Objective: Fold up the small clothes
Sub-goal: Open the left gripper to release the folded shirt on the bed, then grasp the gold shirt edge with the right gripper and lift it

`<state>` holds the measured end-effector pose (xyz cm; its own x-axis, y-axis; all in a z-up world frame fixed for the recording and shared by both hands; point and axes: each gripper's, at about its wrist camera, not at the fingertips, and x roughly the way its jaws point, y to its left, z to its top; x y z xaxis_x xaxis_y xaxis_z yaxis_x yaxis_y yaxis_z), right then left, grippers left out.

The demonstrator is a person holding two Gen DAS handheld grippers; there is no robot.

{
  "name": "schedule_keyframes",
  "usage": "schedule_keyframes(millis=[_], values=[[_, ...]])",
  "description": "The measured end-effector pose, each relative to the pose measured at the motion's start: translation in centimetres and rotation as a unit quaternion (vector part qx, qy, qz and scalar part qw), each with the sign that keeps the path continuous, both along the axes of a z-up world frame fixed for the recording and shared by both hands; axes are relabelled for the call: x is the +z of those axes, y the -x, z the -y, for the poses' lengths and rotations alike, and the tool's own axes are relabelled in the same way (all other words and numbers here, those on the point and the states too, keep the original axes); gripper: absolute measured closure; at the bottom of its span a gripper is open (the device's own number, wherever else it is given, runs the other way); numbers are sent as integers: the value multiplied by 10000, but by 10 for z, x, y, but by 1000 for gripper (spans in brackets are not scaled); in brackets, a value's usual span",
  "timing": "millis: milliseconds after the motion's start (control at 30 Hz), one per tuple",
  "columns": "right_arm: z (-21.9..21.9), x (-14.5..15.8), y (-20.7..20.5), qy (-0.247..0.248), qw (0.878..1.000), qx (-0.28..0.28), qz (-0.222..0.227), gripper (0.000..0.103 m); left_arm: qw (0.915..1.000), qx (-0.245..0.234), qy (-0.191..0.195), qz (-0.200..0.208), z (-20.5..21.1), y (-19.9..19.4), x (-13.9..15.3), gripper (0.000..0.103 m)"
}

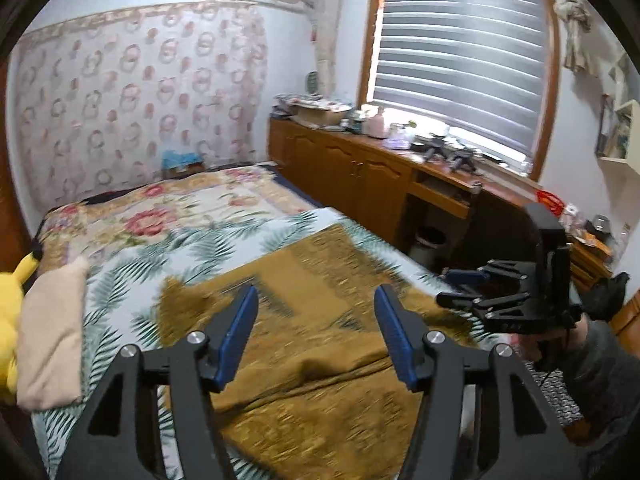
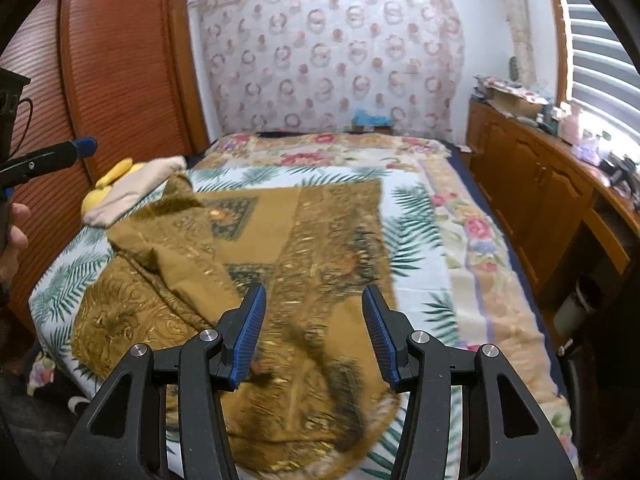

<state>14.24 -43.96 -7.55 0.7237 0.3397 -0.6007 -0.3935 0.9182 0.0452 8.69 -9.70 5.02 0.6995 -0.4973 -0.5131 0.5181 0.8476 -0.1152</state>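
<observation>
Only in the right view is the ochre patterned garment seen with its left part folded over on the bed. Both the left hand-held gripper and the right hand-held gripper are held apart, with nothing gripped.

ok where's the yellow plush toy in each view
Left wrist view: yellow plush toy at the far left edge, beside the beige pillow.
Right wrist view: yellow plush toy upper left, behind the beige pillow.
Shared landmark: the brown patterned garment.
</observation>
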Motion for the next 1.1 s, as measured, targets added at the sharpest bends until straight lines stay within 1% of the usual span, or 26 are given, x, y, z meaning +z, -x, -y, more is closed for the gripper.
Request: schedule_keyframes(millis=[167, 267, 433, 533, 733, 967, 1100], values=[[-29, -5, -13, 116, 9994, 303, -70, 52, 9989, 441, 17, -171, -38, 0, -23, 43], [-49, -11, -21, 149, 9984, 521, -153, 52, 9973, 705, -7, -190, -60, 3, -33, 43], [-90, -12, -31, 411, 9941, 986, -166, 52, 9942, 1052, 69, -226, -89, 7, -45, 43], [-116, -9, -34, 559, 9893, 1337, -140, 52, 9920, 1238, 98, -242, -103, 9, -50, 43], [-167, -10, -43, 655, 9788, 1928, -226, 52, 9889, 1461, 105, -260, -119, 12, -57, 43], [-218, -23, -48, 830, 9638, 2492, -465, 52, 9871, 1566, 142, -290, -128, 16, -64, 43], [-241, -34, -46, 1064, 9536, 2752, -595, 52, 9868, 1578, 151, -331, -131, 19, -69, 43]])
